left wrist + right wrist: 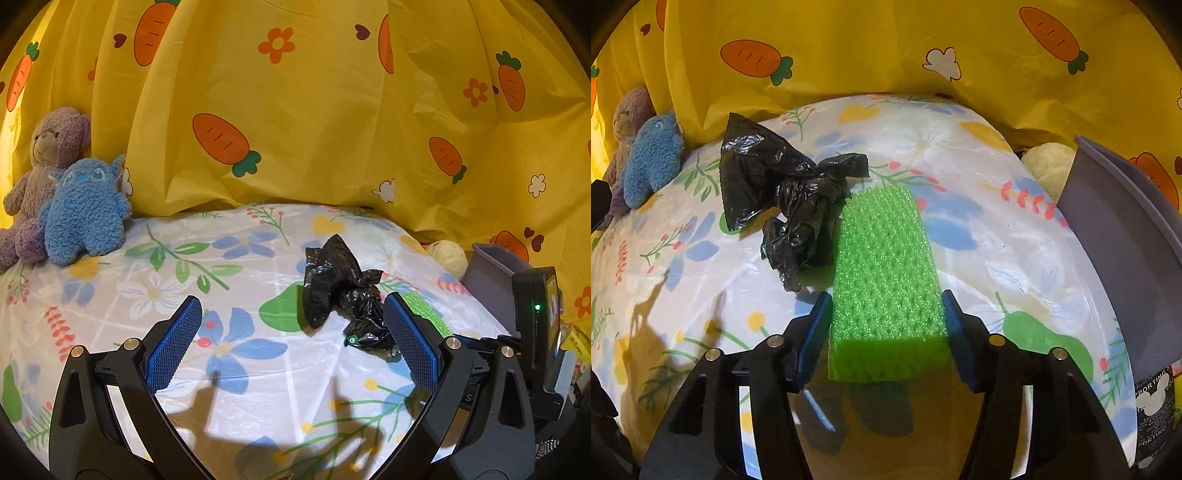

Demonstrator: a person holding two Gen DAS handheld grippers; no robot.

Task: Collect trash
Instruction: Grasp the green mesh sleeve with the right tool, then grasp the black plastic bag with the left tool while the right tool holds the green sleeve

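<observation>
A crumpled black plastic bag (338,288) lies on the floral table cover; it also shows in the right wrist view (783,192). My left gripper (291,325) is open and empty, hovering just short of the bag, which lies ahead toward the right finger. My right gripper (886,317) is shut on a green foam net sleeve (886,266), its blue pads pressed on both sides of the near end. The sleeve reaches forward beside the black bag. A strip of the sleeve (424,306) shows past my left gripper's right finger.
A grey bin (1123,236) stands at the right edge; it also shows in the left wrist view (491,273). A cream plush ball (1049,166) sits behind it. A purple bear (40,177) and a blue plush (85,214) sit at far left. Yellow carrot cloth (295,110) hangs behind.
</observation>
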